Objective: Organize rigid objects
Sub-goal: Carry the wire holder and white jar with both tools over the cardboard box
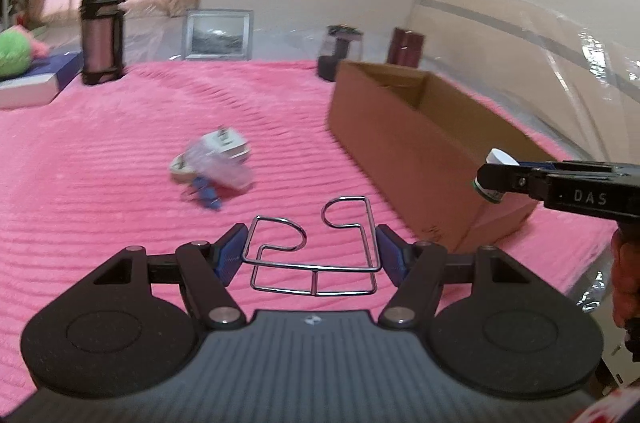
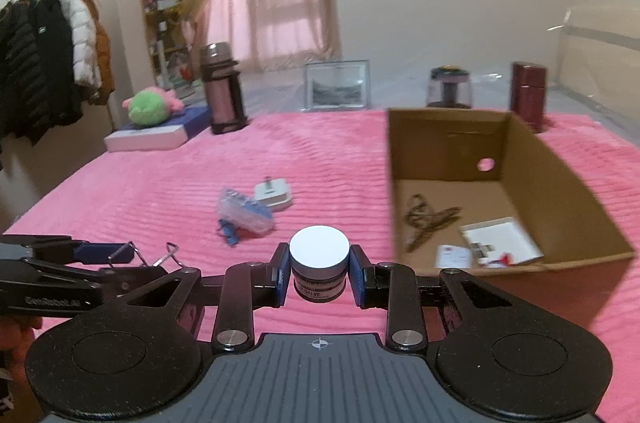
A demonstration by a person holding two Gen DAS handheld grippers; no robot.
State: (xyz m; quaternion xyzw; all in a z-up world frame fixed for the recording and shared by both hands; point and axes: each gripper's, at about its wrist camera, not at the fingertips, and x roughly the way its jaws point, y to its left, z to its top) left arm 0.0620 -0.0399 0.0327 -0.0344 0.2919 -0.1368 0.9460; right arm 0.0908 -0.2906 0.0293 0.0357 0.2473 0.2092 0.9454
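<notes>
My left gripper (image 1: 310, 253) is shut on a bent chrome wire rack (image 1: 316, 247), held above the pink blanket; it also shows in the right wrist view (image 2: 140, 257). My right gripper (image 2: 319, 273) is shut on a small salve jar (image 2: 319, 263) with a white lid, also seen in the left wrist view (image 1: 494, 179) beside the cardboard box (image 1: 420, 151). The open box (image 2: 560, 183) holds a hair clip (image 2: 428, 219) and cards (image 2: 500, 239). On the blanket lie a white plug adapter (image 2: 274, 197), a clear plastic case (image 2: 244, 213) and a blue clip (image 2: 228, 233).
At the back stand a thermos (image 2: 222, 87), a picture frame (image 2: 336, 85), a glass jar (image 2: 448, 87) and a maroon tumbler (image 2: 528, 95). A green plush (image 2: 150, 105) lies on a book at left. Coats hang far left.
</notes>
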